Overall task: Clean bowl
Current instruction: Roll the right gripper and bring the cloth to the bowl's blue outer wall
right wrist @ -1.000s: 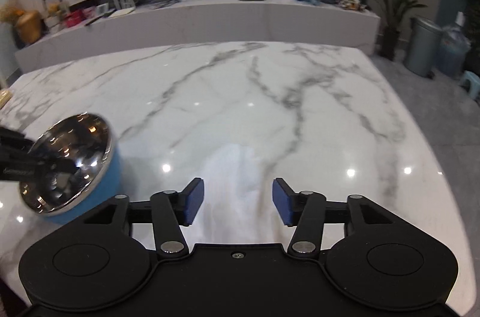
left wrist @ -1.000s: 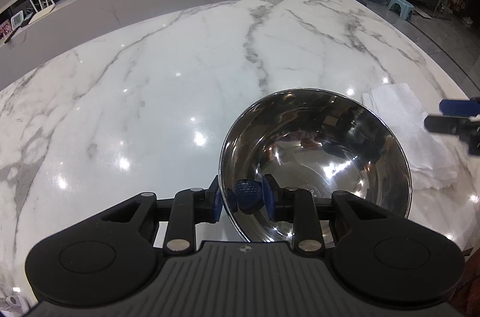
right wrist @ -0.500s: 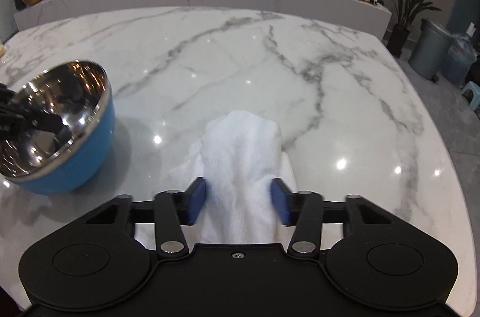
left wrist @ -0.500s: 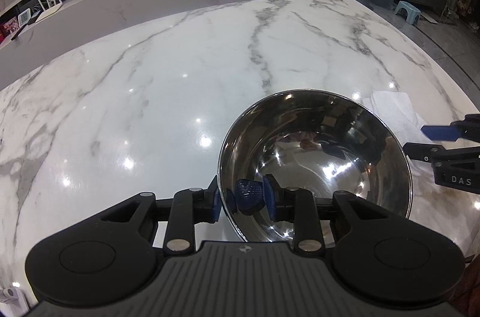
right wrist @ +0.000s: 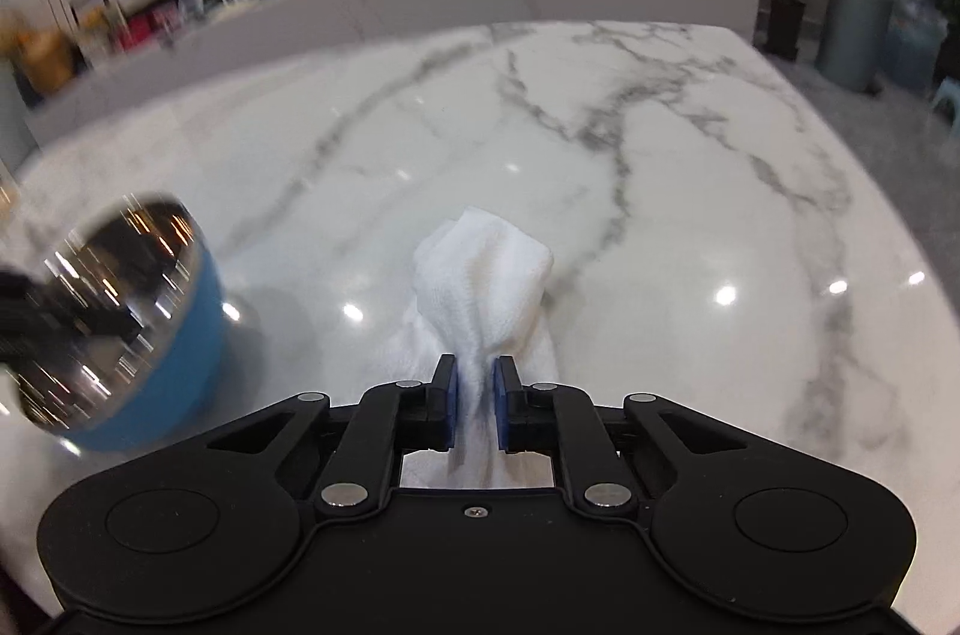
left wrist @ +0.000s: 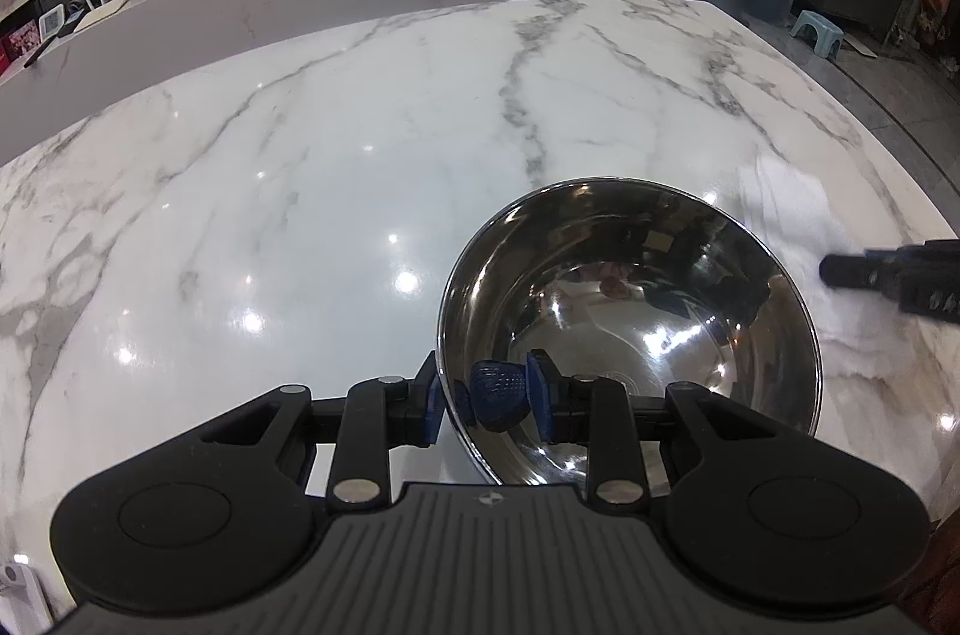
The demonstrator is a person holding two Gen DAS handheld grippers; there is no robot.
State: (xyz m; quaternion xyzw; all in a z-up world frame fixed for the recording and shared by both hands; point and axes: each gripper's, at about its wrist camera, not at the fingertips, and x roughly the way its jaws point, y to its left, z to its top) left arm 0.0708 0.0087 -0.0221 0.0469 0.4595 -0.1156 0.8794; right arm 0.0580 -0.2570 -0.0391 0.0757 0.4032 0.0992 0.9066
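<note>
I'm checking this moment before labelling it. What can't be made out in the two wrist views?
- Left wrist view: the bowl's near rim and base are hidden by the left gripper; its mirror reflections mask any dirt.
- Left wrist view: the right gripper is cut off by the right edge; the white cloth is motion-blurred.
- Right wrist view: the bowl is blurred and cut off at the left edge.
- Right wrist view: the cloth's near end is hidden behind the right gripper.

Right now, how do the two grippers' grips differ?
The left gripper pinches the rigid bowl at its rim, one finger inside and one outside. The right gripper squeezes the soft white cloth, bunched between its pads. Both are shut on their load above the marble table.
</note>
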